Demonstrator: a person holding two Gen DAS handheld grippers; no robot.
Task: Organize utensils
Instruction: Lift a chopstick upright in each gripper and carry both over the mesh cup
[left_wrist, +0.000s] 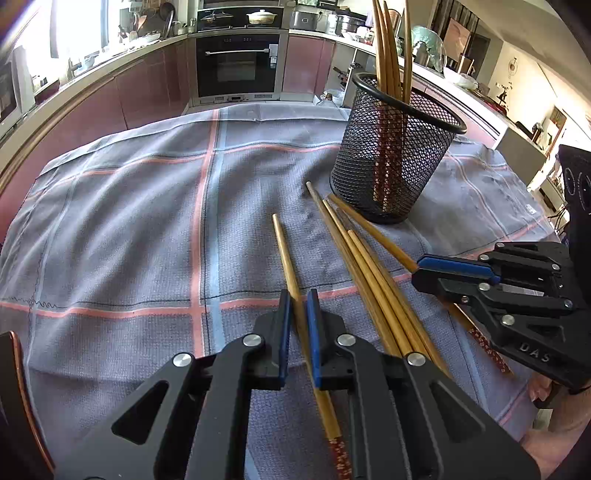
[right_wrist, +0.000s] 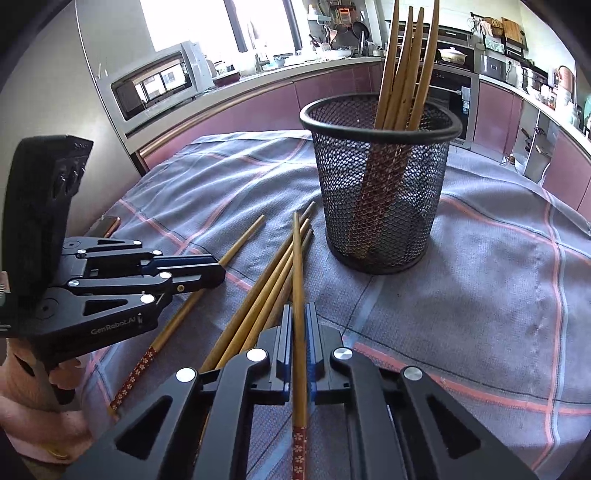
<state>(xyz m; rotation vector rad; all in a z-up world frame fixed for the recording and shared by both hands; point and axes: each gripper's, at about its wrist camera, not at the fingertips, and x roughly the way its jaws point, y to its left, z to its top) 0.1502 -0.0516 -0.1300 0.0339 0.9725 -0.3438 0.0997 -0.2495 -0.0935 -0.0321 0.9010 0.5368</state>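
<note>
bright daylight pours from the blown-out window (left_wrist: 79, 26) at the kitchen's far side, glaring white. the tablecloth (left_wrist: 129, 206) is evenly lit with soft shadows. both views are sharp, with strong fisheye bending and dark corners.

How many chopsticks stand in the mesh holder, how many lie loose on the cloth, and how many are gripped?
Standing chopsticks in the mesh holder: 4
Loose chopsticks on the cloth: 3
Left chopstick, in the left hand-held gripper: 1
Right chopstick, in the right hand-held gripper: 1
Total: 9
</note>
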